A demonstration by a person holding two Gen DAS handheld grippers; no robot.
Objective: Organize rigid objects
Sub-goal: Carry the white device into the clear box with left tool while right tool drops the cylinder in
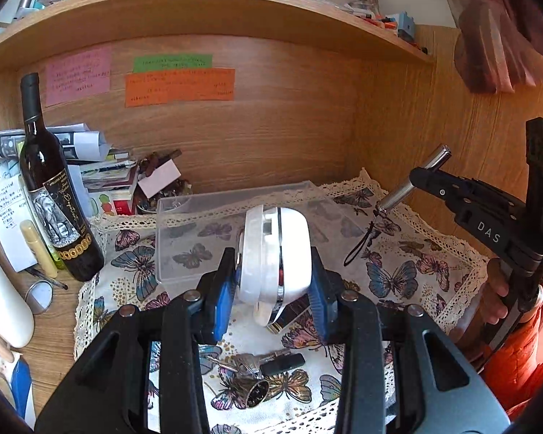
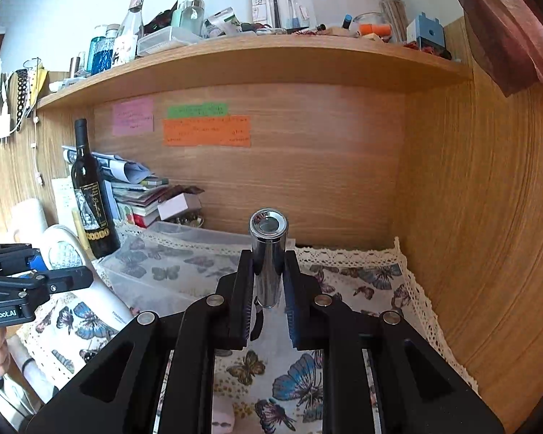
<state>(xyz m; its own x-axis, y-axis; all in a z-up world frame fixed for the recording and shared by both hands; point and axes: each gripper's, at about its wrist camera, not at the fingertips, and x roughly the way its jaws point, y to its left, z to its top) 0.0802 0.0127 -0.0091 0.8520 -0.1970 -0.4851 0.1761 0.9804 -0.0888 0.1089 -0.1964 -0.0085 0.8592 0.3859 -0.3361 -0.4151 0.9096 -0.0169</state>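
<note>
Left gripper (image 1: 275, 282) clamped on a white, rounded plastic device (image 1: 277, 253), held above the butterfly-printed, lace-edged cloth (image 1: 409, 271) near its middle. Right gripper (image 2: 268, 282) closed on a slim, shiny metal cylinder (image 2: 268, 253) with a dark wrist loop dangling beneath, raised over the cloth's right edge. Clear, empty plastic box (image 1: 199, 231) at the cloth's back edge, just ahead of the white device. Bunch of keys with a small bell (image 1: 257, 372) on the cloth near its front edge. Dark wine bottle (image 1: 50, 188) upright beside the cloth's left back corner.
</note>
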